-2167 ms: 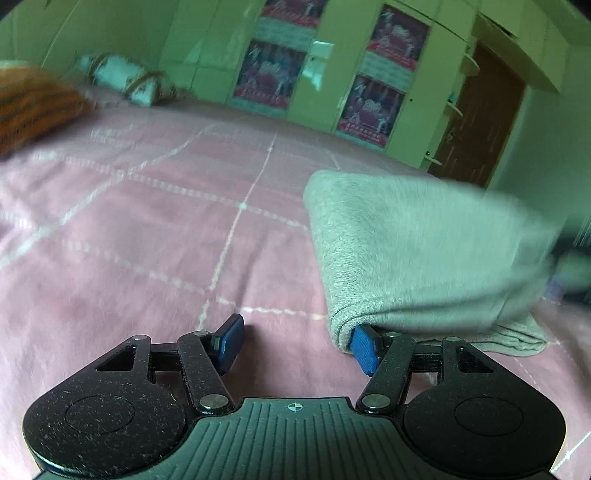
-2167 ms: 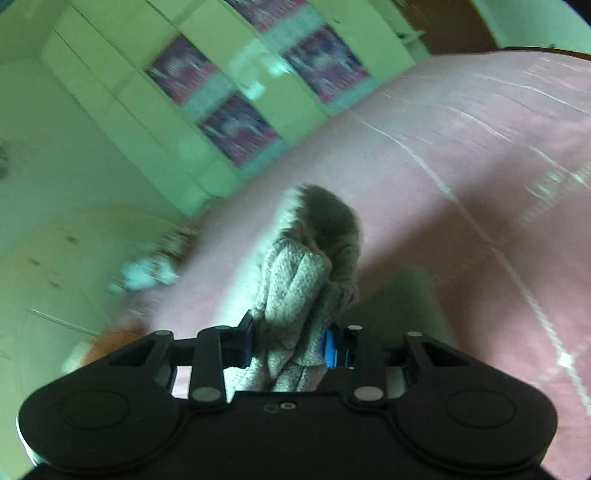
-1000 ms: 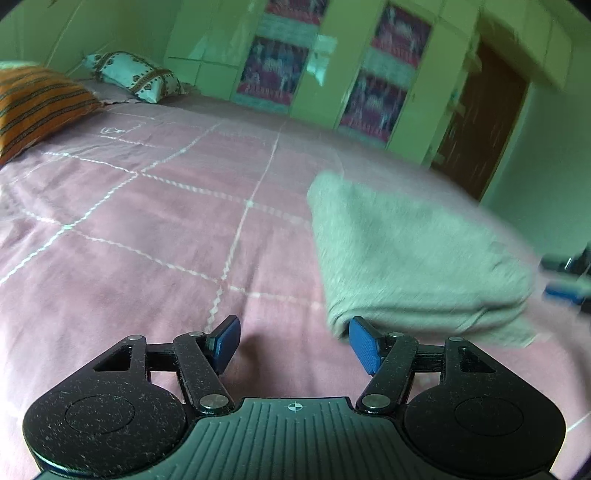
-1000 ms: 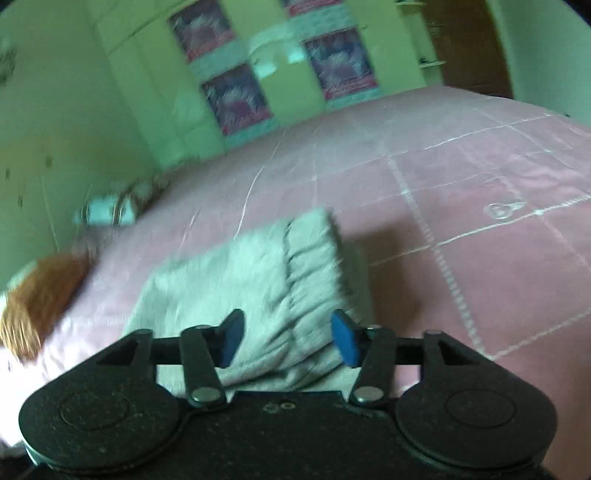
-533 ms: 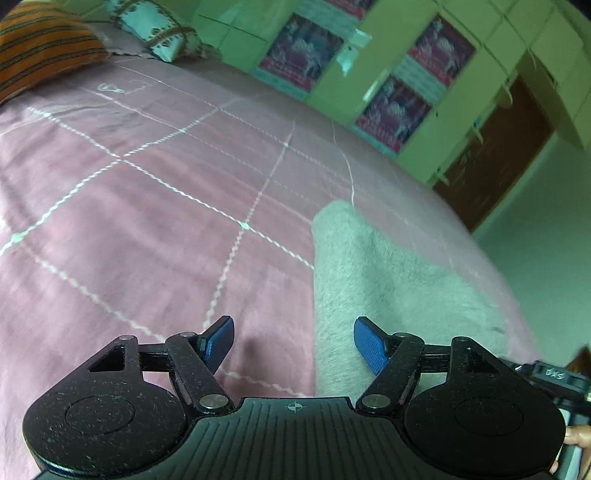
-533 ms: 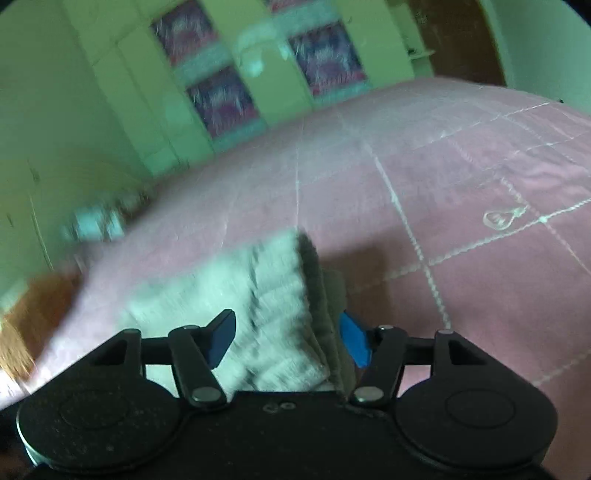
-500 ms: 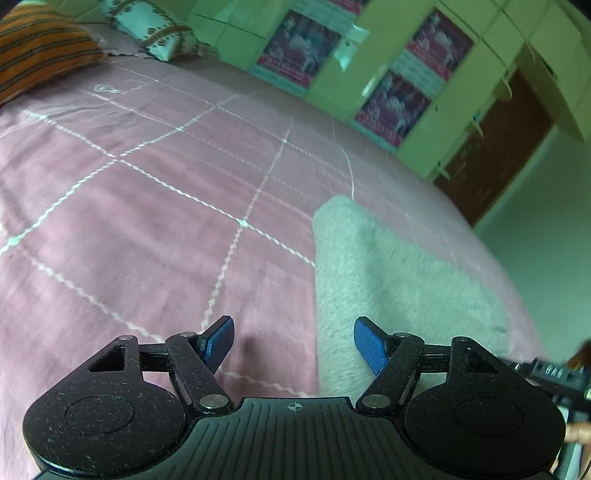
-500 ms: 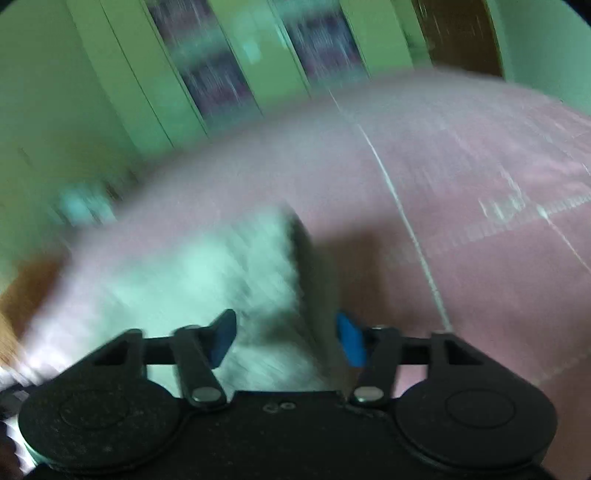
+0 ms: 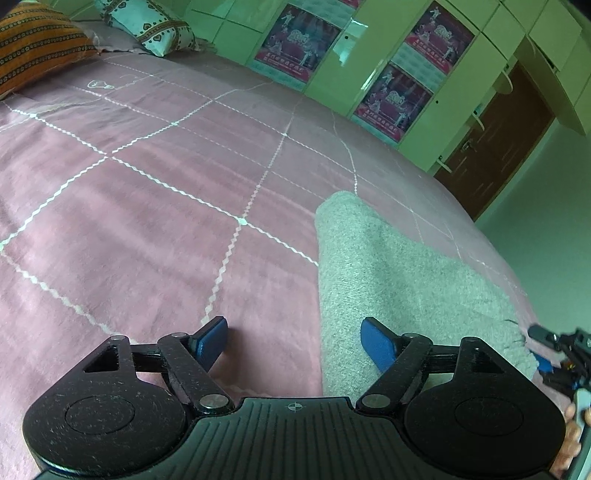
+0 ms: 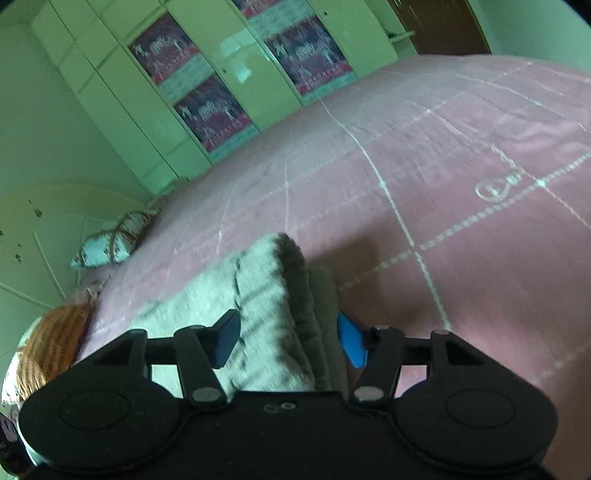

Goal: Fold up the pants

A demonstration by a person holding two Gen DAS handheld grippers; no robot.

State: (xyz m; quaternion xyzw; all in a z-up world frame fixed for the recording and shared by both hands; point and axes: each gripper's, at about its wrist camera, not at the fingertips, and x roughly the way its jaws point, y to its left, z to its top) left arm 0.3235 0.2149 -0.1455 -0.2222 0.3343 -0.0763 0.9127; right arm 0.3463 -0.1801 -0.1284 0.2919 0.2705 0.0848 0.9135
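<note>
The grey pants [image 9: 402, 280] lie folded into a compact rectangle on the pink bedspread [image 9: 166, 206]. My left gripper [image 9: 295, 341] is open and empty, its right finger over the fold's near left edge. My right gripper [image 10: 288, 338] is open, its jaws standing to either side of the ribbed waistband end of the pants [image 10: 266, 291] without closing on it. The right gripper also shows at the far right edge of the left wrist view [image 9: 554, 350].
An orange striped pillow [image 9: 33, 44] and a white patterned pillow [image 9: 151, 26] lie at the head of the bed. Green wardrobe doors with posters [image 9: 406, 92] and a brown door [image 9: 495, 147] stand beyond the bed. The bed edge drops off right of the pants.
My right gripper let go of the pants' end after laying it down and has opened. The pants settled flat. Both grippers pulled back and tilted slightly.
</note>
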